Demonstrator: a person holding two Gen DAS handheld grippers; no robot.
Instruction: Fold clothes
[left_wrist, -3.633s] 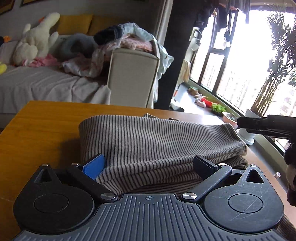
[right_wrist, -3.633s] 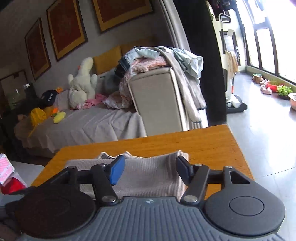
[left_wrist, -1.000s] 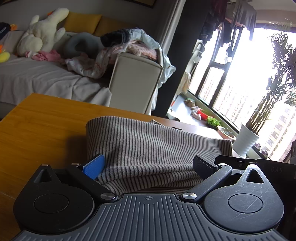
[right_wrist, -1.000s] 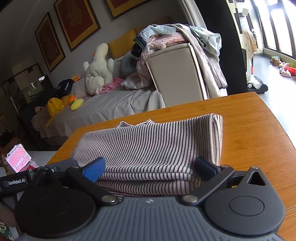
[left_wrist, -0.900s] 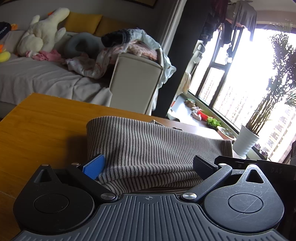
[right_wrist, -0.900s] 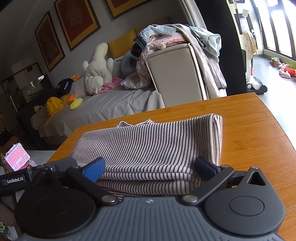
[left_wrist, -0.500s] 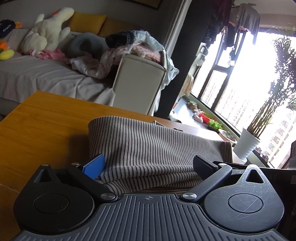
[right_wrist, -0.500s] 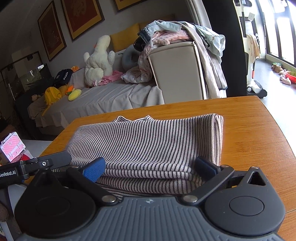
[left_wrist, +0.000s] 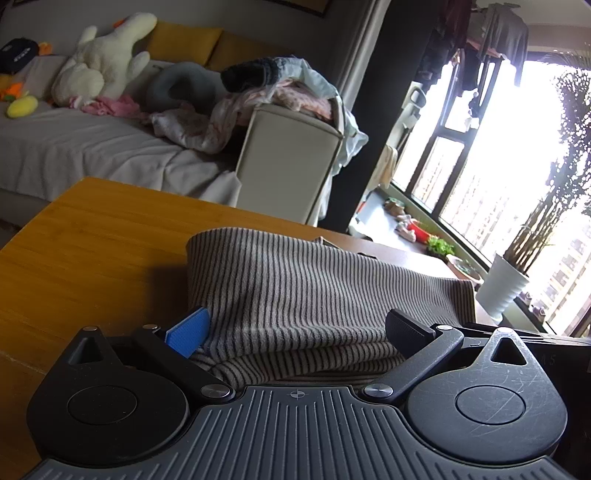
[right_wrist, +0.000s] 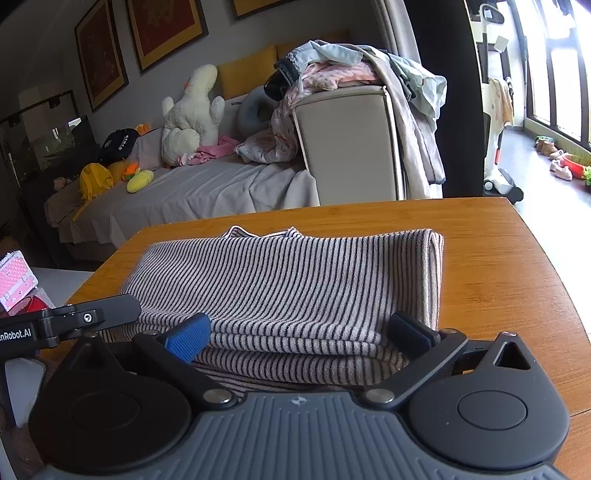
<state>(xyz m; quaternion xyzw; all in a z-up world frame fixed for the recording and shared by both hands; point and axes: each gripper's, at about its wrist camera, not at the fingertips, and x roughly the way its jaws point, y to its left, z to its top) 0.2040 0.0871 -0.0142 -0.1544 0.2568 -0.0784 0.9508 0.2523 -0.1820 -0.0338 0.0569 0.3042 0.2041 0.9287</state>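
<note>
A striped beige-and-dark knit garment (left_wrist: 314, 295) lies folded in several layers on the wooden table (left_wrist: 92, 240). My left gripper (left_wrist: 295, 330) is open, its fingers spread wide at the folded stack's near edge. The garment also shows in the right wrist view (right_wrist: 295, 280), with its collar at the far side. My right gripper (right_wrist: 297, 334) is open too, fingers on either side of the stack's near edge. The left gripper's finger (right_wrist: 92, 315) shows at the left of the right wrist view. Neither gripper holds the cloth.
A sofa (right_wrist: 207, 192) with a white plush toy (right_wrist: 192, 114) stands behind the table. A pile of unfolded clothes (right_wrist: 351, 70) drapes over its beige armrest. A white potted plant (left_wrist: 502, 291) and bright windows are on the right. A pink case (right_wrist: 14, 278) sits low left.
Both grippers have pulled back and tilted slightly, so more of the table and stack shows. The garment has not moved. Both grippers stayed open.
</note>
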